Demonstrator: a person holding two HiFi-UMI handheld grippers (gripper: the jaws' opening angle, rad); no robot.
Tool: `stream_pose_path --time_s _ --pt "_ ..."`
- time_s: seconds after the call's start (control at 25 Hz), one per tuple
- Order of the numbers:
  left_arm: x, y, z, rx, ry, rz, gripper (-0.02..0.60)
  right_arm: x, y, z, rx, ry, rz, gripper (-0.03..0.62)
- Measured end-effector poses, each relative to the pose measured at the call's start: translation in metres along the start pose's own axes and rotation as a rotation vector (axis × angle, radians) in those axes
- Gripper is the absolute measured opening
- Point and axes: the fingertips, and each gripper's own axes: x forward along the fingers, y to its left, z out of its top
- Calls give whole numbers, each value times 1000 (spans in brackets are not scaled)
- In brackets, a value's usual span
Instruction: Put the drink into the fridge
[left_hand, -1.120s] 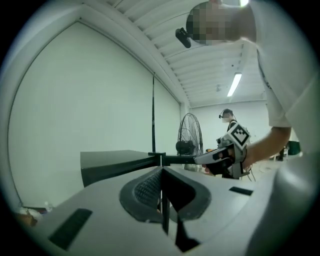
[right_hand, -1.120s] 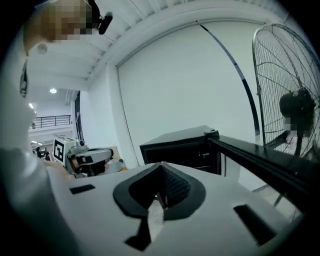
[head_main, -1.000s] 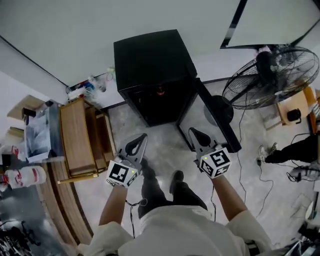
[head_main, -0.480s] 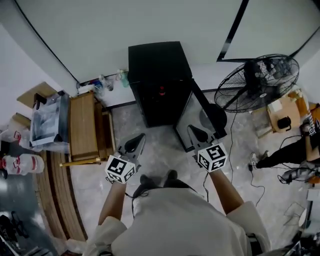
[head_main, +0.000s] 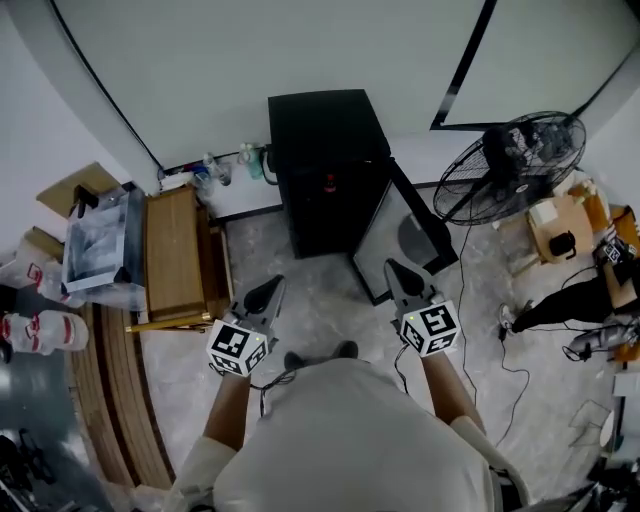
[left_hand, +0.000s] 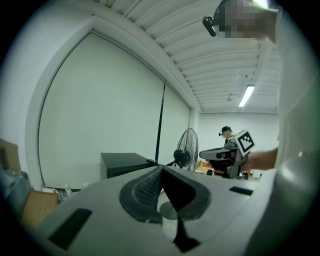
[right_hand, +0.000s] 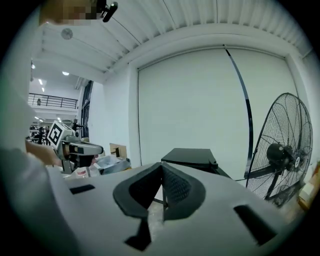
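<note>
The black fridge (head_main: 322, 130) stands against the white wall, its door (head_main: 398, 238) swung open to the right. A small red thing (head_main: 328, 183), too small to identify, shows inside its dark opening. Both grippers are held level in front of the person, well back from the fridge. My left gripper (head_main: 275, 284) is shut with nothing in it, its pads meeting at the tip (left_hand: 160, 170). My right gripper (head_main: 391, 266) is also shut and empty (right_hand: 161, 167). The fridge (left_hand: 122, 162) also shows beyond the left jaws, and the fridge (right_hand: 192, 157) beyond the right ones.
A large standing fan (head_main: 510, 165) is right of the fridge, with cables (head_main: 485, 330) trailing over the floor. A wooden cabinet (head_main: 172, 255) and a clear plastic box (head_main: 95, 245) stand at the left. Bottles (head_main: 215, 170) line the wall. Someone's leg (head_main: 560, 300) shows at the right.
The person has stepped back from the fridge, which now looks smaller and farther off. Both shut grippers rose and drew back with the person. The fridge door stays open.
</note>
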Motion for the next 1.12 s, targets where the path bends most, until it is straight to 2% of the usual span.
stream_pose_path --time_s 0.12,0.4,1.12 --pt "-9 1 1 23 -4 4 8 -5 6 3 -21 -8 -10 0" --pt "-12 9 3 11 -2 1 8 -8 22 15 -74 -38 26 -2" --pt "0 15 13 -4 -38 7 8 1 12 31 -75 -59 31 -2"
